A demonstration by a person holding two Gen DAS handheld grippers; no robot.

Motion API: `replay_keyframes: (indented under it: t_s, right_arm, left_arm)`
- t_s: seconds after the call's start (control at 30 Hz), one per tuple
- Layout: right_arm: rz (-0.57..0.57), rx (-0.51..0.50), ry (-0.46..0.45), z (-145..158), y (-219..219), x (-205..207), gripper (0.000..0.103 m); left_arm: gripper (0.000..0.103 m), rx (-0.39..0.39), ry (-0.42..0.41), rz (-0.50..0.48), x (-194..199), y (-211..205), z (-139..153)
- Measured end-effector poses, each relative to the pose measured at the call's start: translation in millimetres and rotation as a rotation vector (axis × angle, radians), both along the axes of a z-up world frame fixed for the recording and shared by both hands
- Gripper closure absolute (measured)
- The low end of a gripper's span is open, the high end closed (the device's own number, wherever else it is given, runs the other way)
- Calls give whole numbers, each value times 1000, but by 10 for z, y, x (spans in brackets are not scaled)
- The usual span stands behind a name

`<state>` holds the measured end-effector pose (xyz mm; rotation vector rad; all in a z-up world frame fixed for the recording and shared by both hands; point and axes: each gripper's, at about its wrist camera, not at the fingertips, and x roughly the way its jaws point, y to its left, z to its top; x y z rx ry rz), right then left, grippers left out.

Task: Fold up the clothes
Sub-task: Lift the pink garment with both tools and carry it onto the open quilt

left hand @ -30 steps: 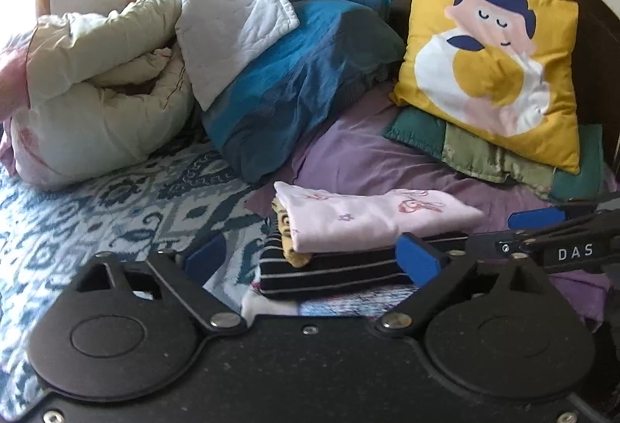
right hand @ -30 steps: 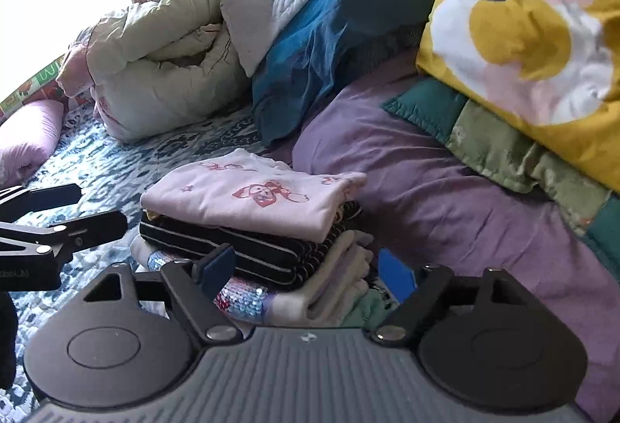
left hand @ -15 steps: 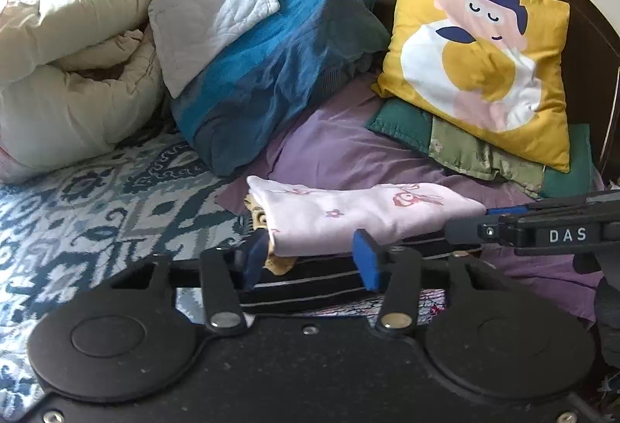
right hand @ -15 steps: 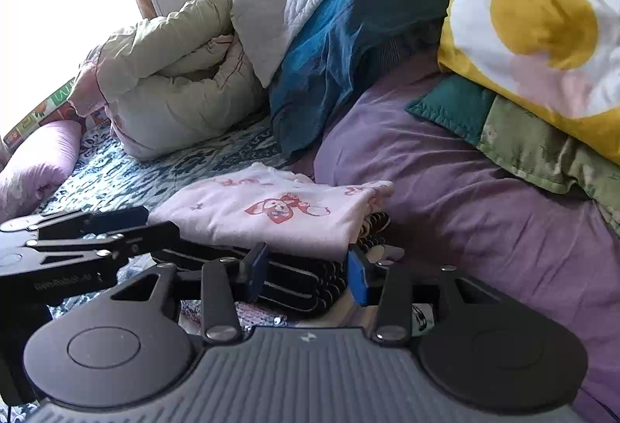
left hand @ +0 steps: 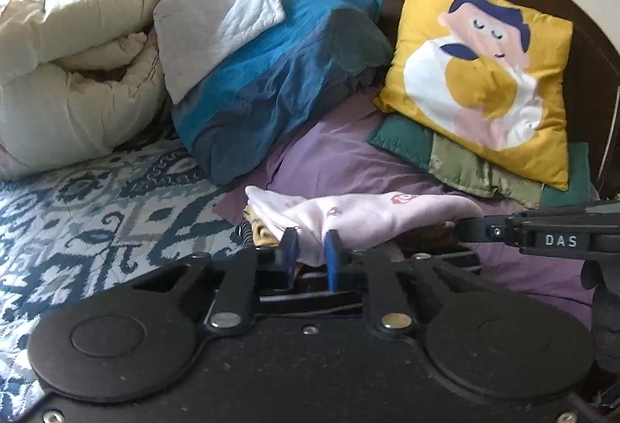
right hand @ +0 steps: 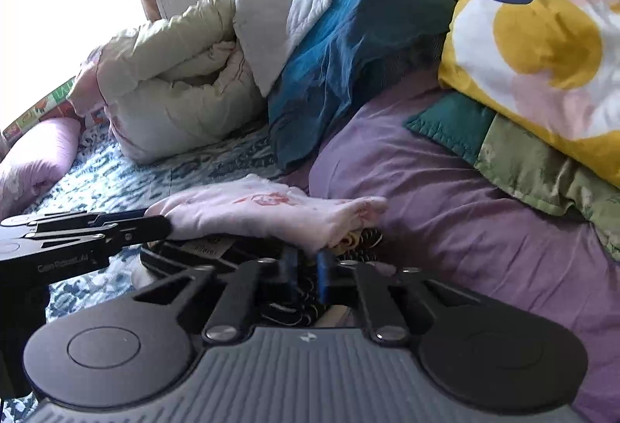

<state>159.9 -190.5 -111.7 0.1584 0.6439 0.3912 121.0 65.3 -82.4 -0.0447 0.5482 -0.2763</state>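
Pink top (left hand: 368,217): folded, on top of a small stack of clothes at the near middle of the bed, beside the purple sheet (left hand: 341,159).
Stack below: a dark striped garment (right hand: 217,252) and a yellowish piece (left hand: 259,229) show under the pink top; lower layers are hidden.
Left gripper (left hand: 310,260): blue fingers drawn close, pinching the near edge of the pink top; the cloth bunches between them.
Right gripper (right hand: 308,270): fingers nearly together at the right near corner of the stack, cloth between them; the pink edge hangs just at the tips, the exact layer is hard to tell.
Handling, judged: light, soft, limp knit; sags between the two holds and creases easily, not fragile.
Slip, judged: low on the rubber pads, but a thin pinch may catch one layer only and undo the fold.
Where to hold, judged: both near corners through all layers, holds well apart, lift evenly.
Surroundings: yellow cushion (left hand: 480,82) far right, blue pillow (left hand: 279,82) and cream quilt (left hand: 77,82) far left.
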Motion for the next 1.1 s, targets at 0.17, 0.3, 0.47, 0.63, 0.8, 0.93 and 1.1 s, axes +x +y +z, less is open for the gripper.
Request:
replay_keyframes:
  t_s: [0.17, 0.3, 0.47, 0.63, 0.8, 0.93, 1.1]
  right_arm:
    - [43, -14, -43, 180, 72, -259, 96]
    - [100, -21, -75, 394, 196, -552, 96]
    - [172, -30, -115, 661, 352, -920, 96]
    - [244, -40, -160, 947, 534, -1282, 96]
    - [337, -23, -179, 1134, 909, -1654, 96]
    - [453, -10, -151, 1084, 1272, -1971, 96]
    - [536, 4, -107, 982, 1935, -2142, 96]
  left_arm:
    - [95, 3, -29, 3, -200, 30, 118]
    - [95, 0, -51, 17, -469, 152, 311]
    - [95, 7, -79, 61, -953, 400, 663]
    - [96, 18, -90, 112, -1530, 720, 946]
    - [97, 44, -88, 154, -2193, 1008, 1163]
    - [99, 62, -60, 212, -2683, 1321, 1187]
    - [100, 91, -6, 342, -3064, 1826, 965]
